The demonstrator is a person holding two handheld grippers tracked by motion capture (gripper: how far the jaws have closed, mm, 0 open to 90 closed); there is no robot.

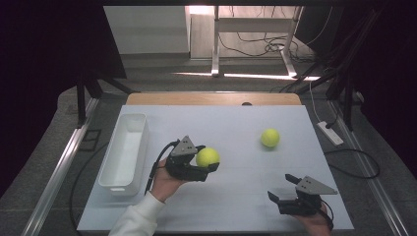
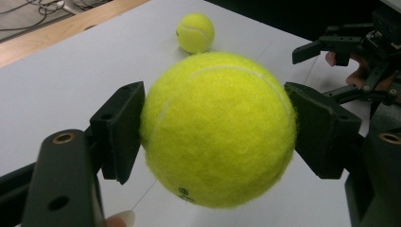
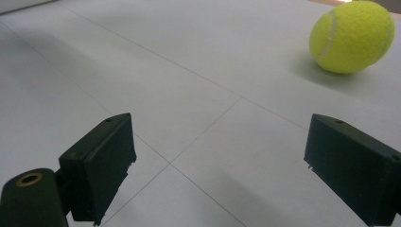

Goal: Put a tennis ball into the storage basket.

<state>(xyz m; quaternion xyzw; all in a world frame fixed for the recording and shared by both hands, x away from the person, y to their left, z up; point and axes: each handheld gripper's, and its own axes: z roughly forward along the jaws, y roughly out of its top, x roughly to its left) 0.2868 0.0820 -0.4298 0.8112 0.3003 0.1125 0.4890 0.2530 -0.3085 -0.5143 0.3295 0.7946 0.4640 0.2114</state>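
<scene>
My left gripper (image 1: pixel 209 162) is shut on a yellow tennis ball (image 1: pixel 207 157), held a little above the white table near its middle. In the left gripper view both black pads (image 2: pixel 120 127) press the sides of that ball (image 2: pixel 220 130). A second tennis ball (image 1: pixel 270 137) lies on the table farther right and back; the left gripper view has it (image 2: pixel 195 32) beyond the held one, and it lies at the upper right (image 3: pixel 352 37) in the right gripper view. My right gripper (image 1: pixel 283 188) stands open near the front right edge, nothing between its jaws (image 3: pixel 217 165).
A long white tray (image 1: pixel 125 150) stands along the table's left side, its inside bare. The white mat (image 1: pixel 231 206) covers most of the table, with a wooden strip (image 1: pixel 211 99) at the far edge. Cables and a power strip (image 1: pixel 330 132) lie on the floor at right.
</scene>
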